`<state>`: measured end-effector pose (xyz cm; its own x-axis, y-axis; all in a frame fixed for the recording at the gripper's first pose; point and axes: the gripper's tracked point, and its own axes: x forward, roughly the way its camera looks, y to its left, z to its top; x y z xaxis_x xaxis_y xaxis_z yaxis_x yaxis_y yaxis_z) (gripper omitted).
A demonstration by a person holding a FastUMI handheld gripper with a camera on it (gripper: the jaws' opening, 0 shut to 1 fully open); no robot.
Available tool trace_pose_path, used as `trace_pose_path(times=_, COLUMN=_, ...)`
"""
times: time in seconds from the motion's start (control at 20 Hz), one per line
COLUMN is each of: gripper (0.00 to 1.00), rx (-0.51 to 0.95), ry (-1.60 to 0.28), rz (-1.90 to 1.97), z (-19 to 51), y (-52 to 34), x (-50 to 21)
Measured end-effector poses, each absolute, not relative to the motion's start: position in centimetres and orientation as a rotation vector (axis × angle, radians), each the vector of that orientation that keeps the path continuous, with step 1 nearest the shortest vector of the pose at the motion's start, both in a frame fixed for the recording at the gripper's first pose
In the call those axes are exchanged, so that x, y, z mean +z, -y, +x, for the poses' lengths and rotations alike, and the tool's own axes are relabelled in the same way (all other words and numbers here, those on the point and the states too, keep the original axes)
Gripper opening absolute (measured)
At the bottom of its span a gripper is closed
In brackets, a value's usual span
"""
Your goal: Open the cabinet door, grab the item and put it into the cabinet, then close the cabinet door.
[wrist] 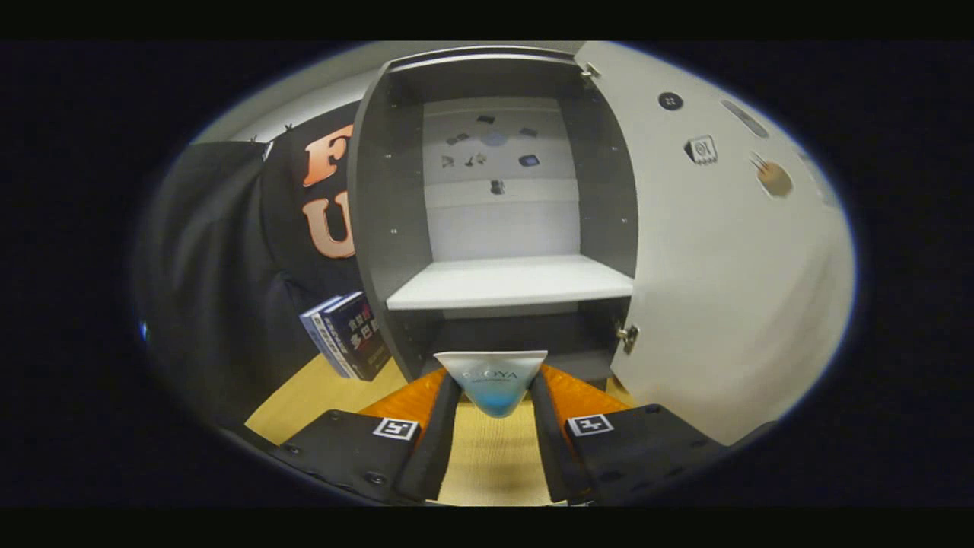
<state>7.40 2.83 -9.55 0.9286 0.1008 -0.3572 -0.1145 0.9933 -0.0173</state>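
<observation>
The grey cabinet [380, 190] stands straight ahead with its white door [723, 251] swung wide to the right. Inside, a white shelf [510, 281] is bare, with a dark compartment below it. My gripper [494, 396] is shut on a small white and blue box [493, 380], held between both fingertips just in front of the cabinet's lower opening. The box hangs above the wooden tabletop [491, 457], a short way below the shelf's level.
Two books [346, 335] lean against the cabinet's left side on the table. Small stickers dot the cabinet's back wall [494, 152]. The door's hinges [628, 335] sit at the right edge of the opening. Black cloth hangs to the left.
</observation>
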Motion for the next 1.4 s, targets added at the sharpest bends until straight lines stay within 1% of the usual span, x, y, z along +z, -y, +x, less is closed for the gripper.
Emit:
trace_pose_path(times=0.05, gripper=0.57, rx=0.147, ry=-0.327, rz=-0.026, z=9.1, y=-3.5, x=-7.2)
trace_pose_path(times=0.15, gripper=0.57, rx=0.166, ry=-0.310, rz=-0.017, z=13.0, y=-3.8, x=-4.8)
trace_pose_path(times=0.3, gripper=0.57, rx=0.144, ry=-0.347, rz=-0.027, z=19.7, y=-3.5, x=-3.2)
trace_pose_path(times=0.45, gripper=0.58, rx=0.164, ry=-0.358, rz=0.012, z=24.9, y=-3.9, x=-2.0)
trace_pose_path(times=0.55, gripper=0.57, rx=0.134, ry=-0.426, rz=0.010, z=27.6, y=-3.2, x=-2.7)
trace_pose_path(times=0.6, gripper=0.57, rx=0.108, ry=-0.505, rz=-0.010, z=28.5, y=-2.7, x=-3.8)
trace_pose_path(times=0.65, gripper=0.57, rx=0.089, ry=-0.546, rz=-0.023, z=29.3, y=-2.3, x=-4.4)
trace_pose_path(times=0.75, gripper=0.58, rx=0.090, ry=-0.552, rz=-0.023, z=30.6, y=-2.8, x=-4.1)
trace_pose_path(times=1.05, gripper=0.57, rx=0.102, ry=-0.645, rz=-0.055, z=31.7, y=-4.6, x=-7.1)
trace_pose_path(times=1.25, gripper=0.60, rx=0.091, ry=-0.622, rz=-0.076, z=32.3, y=-5.1, x=-7.2)
trace_pose_path(times=1.35, gripper=0.67, rx=0.094, ry=-0.620, rz=-0.075, z=32.1, y=-5.3, x=-7.0)
trace_pose_path(times=1.4, gripper=0.76, rx=0.095, ry=-0.615, rz=-0.075, z=32.1, y=-5.4, x=-7.0)
